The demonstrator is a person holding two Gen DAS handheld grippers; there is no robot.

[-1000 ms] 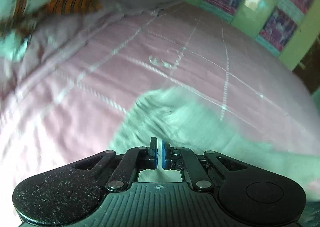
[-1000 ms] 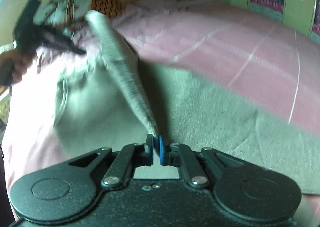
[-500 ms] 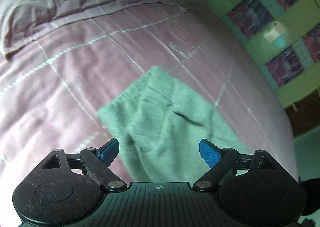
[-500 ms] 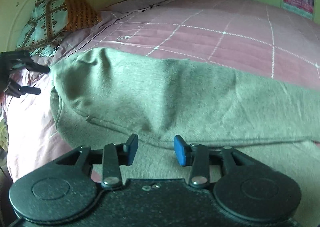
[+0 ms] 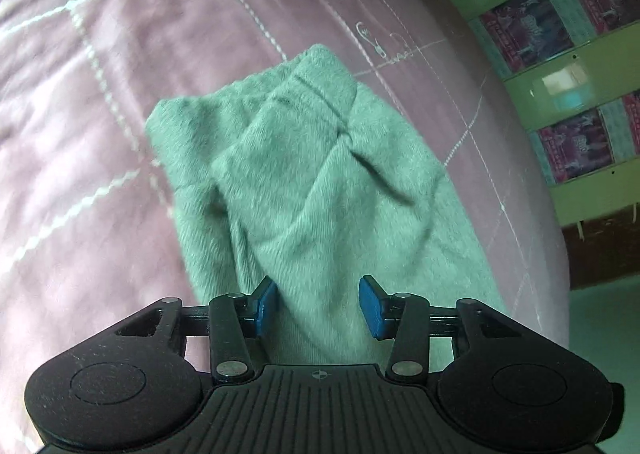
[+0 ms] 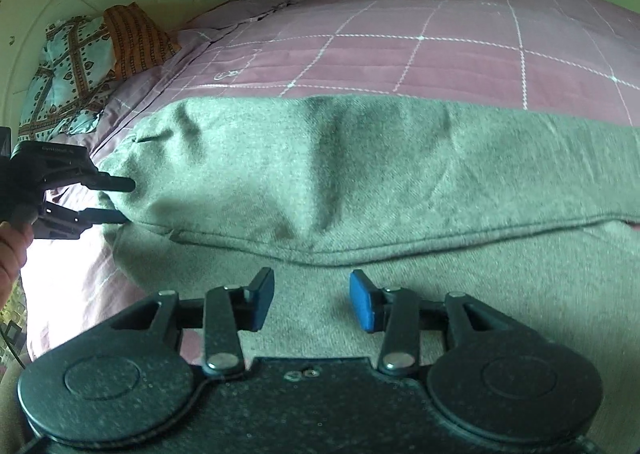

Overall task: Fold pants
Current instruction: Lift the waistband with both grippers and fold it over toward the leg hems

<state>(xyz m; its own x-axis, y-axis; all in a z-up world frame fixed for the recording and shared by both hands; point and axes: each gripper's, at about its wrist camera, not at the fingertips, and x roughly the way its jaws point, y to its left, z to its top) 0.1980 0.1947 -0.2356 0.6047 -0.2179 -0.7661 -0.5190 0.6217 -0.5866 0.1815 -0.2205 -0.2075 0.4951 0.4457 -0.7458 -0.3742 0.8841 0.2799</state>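
While the left gripper [image 5: 318,304] looks down on the pants [image 5: 304,189], its jaws have just been closing and stand partly apart over the cloth, pads clear of it. From the right wrist, the right gripper [image 6: 312,304] is likewise part-open, empty, above the pants [image 6: 360,173] folded lengthwise on the bedspread [image 6: 440,41].

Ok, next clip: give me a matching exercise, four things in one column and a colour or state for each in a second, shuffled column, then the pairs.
Things:
1. pants
2. bedspread
3. right tool
4. pillow

Descriptions:
A. pink with white grid lines
B. jaws apart, over grey-green cloth
C. grey-green, folded over on the bed
D. teal and orange pattern, at the headboard

Pairs: 1-C, 2-A, 3-B, 4-D
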